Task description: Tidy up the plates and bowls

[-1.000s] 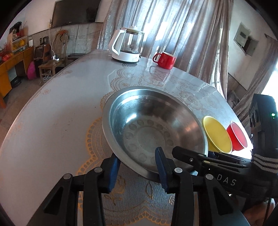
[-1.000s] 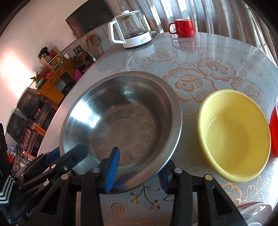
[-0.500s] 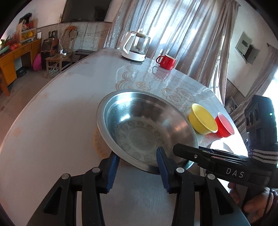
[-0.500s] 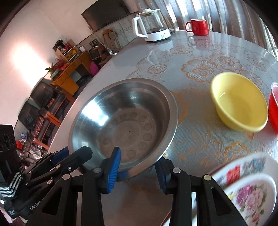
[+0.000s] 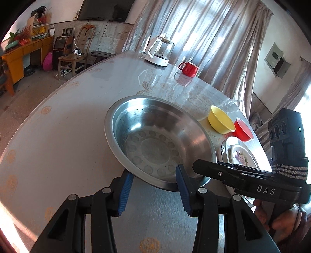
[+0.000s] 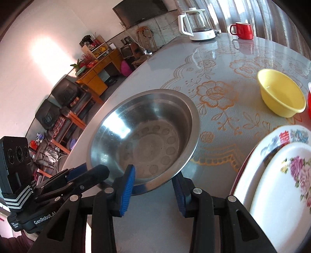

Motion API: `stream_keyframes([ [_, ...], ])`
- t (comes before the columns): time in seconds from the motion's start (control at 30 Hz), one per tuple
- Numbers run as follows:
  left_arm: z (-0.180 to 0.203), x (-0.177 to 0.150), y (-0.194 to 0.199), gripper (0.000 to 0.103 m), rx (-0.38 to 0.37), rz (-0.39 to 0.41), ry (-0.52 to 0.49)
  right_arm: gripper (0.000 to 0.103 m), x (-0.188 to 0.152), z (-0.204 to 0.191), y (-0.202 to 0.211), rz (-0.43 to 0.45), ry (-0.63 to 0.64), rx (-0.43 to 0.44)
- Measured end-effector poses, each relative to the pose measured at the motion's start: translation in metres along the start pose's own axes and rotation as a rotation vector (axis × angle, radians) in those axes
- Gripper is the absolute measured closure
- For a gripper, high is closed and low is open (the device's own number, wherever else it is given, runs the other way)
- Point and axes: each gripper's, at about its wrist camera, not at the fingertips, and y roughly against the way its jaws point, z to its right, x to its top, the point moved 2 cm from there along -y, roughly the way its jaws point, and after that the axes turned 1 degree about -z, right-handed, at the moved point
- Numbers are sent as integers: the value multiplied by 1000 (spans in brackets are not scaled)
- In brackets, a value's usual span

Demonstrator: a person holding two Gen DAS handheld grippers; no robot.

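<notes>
The right gripper (image 5: 196, 167) carries the white lettering "DAS" on its side; the left gripper (image 6: 106, 171) is marked "GenRobot.AI". A red character is printed on the rim of the floral plate (image 6: 279, 175); it is too blurred to read with certainty. The counter (image 5: 64, 136) is round, grey and glossy, with an orange lace-and-flower pattern. On its far side stand a white-based glass kettle (image 5: 158, 52) and a red mug (image 5: 189, 69) in front of pale curtains (image 5: 204, 35). A wall-mounted television (image 6: 143, 9), an orange cabinet (image 5: 23, 52) and a wooden chair (image 5: 77, 54) occupy the room behind. The steel basin (image 5: 155, 140) sits at the near edge of the counter. The yellow bowl (image 6: 279, 95) and the red bowl (image 5: 243, 129) stand beyond it to the right, just beside each other, with the floral plate stacked on a larger plate near them. Both grippers angle downward at the basin's near rim, side by side. Each gripper's blue pads straddle the rim with one pad over the inside and one outside; whether the pads press the metal cannot be told. A hand (image 5: 279, 220) holds the right gripper's handle.
</notes>
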Motion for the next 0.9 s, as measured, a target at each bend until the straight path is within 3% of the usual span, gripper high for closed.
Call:
stream_keyframes([
  [0.3, -10, -10, 16, 52, 22, 22, -4, 62, -19, -5, 6, -1, -14, 37],
  [0.5, -22, -2, 30, 52, 65, 68, 8, 60, -19, 12, 28, 67, -52, 74],
  [0.7, -14, 18, 30, 50, 78, 100, -1, 53, -12, 50, 64, 171, -146, 58],
  [0.9, 15, 45, 9, 51, 62, 58, -29, 51, -4, 106, 91, 256, -313, 8],
])
